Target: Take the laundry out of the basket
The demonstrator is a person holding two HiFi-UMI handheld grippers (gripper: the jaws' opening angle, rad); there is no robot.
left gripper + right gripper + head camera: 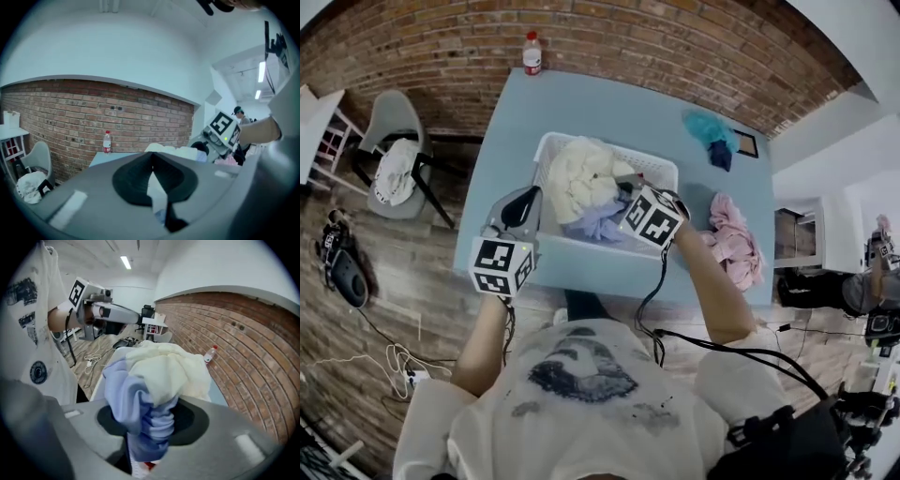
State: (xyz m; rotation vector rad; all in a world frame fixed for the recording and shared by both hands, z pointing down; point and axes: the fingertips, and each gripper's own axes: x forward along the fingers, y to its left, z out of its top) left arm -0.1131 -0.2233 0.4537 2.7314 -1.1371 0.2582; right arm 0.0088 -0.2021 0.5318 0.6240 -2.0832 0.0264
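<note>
A white laundry basket (551,145) stands in the middle of the blue table (511,131). In it lie a cream garment (581,173) and a lavender-blue garment (595,223). My right gripper (626,192) reaches into the basket from the right. In the right gripper view it (152,416) is shut on the bunched lavender-blue garment (140,399), and the cream garment (164,366) is heaped over that cloth. My left gripper (528,199) hovers at the basket's left rim. In the left gripper view its jaws (151,161) meet at the tips with nothing between them.
Pink clothes (733,242) lie on the table's right side, with teal and dark clothes (711,131) at the far right. A water bottle (532,52) stands at the table's far edge. A grey chair (394,122) holding white cloth stands left of the table. Cables lie on the floor.
</note>
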